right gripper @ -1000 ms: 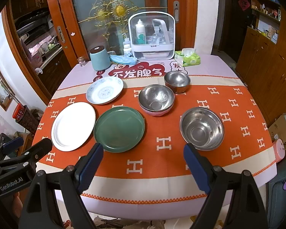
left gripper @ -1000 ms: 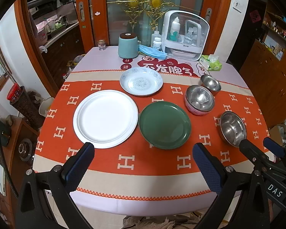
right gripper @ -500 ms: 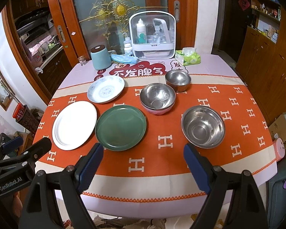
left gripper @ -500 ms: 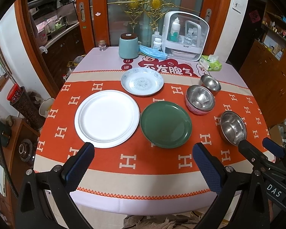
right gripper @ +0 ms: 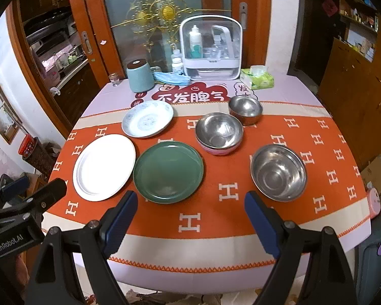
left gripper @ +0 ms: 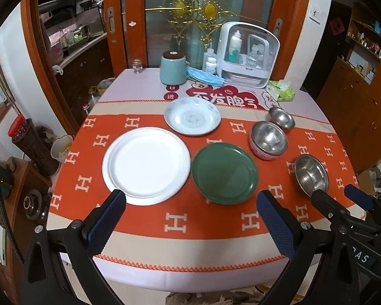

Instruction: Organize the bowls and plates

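Round table w/ orange H-pattern cloth [left gripper: 180, 226] carries 3 plates and 4 bowls, nothing stacked except one pair. Plates: 1 large flat white plate [left gripper: 146, 165] at front left, 1 round dark-green plate [left gripper: 224, 172] just beside it on its right, rims nearly touching, and 1 blue-and-white patterned shallow plate [left gripper: 192, 119] behind them, apart from both. Bowls: 1 big stainless steel bowl [right gripper: 278, 172] alone at front right, 1 steel bowl [right gripper: 219, 130] nested inside 1 pink bowl [right gripper: 219, 150] in the middle, and 1 small steel bowl [right gripper: 245, 109] just behind that pair, close to it; whether they touch can't be told. All sit upright. Left gripper [left gripper: 189, 218] hangs above the near table edge, jaws spread wide, blue pads empty; seen between them are the near rims of the white and green plates. Right gripper [right gripper: 190, 217] likewise wide apart and holding nothing, above the near edge, w/ the green plate ahead to its left and the big steel bowl ahead to its right. Each gripper shows at the margin of the other's view. Back of table: 1 teal canister w/ dark lid [left gripper: 172, 68], 1 blue face mask [left gripper: 204, 77], 1 white clear-front storage box [left gripper: 249, 56] holding bottles, 1 green tissue pack [left gripper: 282, 91], 1 small glass jar [left gripper: 137, 66].
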The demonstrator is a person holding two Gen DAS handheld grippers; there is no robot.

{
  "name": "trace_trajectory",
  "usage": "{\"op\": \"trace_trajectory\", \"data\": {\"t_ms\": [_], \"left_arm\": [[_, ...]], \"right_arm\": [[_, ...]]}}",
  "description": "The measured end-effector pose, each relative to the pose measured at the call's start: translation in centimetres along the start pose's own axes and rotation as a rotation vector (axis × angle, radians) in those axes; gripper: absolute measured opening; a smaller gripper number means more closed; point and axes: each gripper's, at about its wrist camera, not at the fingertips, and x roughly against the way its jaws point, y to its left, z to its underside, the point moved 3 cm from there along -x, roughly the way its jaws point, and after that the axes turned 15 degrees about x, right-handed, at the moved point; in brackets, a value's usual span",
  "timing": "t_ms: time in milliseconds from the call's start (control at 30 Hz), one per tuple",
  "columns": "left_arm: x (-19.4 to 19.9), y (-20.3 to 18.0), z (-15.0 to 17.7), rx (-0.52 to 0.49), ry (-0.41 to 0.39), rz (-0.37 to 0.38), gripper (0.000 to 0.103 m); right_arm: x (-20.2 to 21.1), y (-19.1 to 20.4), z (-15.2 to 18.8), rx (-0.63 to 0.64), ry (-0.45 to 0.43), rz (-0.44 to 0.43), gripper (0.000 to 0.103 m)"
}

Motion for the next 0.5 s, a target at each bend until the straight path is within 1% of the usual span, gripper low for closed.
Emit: {"op": "trace_trajectory", "data": {"t_ms": [267,367,500], "left_arm": [[-0.6,2.1,-1.9,-0.005,-0.013,-0.021,0.102],[-1.1,3.2,-2.7,0.005,-0.012,-0.022,0.102],[-2.2,5.1,-3.9,0.006,-0.017,-0.032,0.102]], "right_arm": [[-0.5,2.3,-2.2,0.077,-0.042,-0.012,0.087],[-1.2,3.1,-3.0,0.09,-0.041,-0.011,0.087],[-2.8,4.1,-4.4,0.1,-0.026,-0.052,0.085]]}}
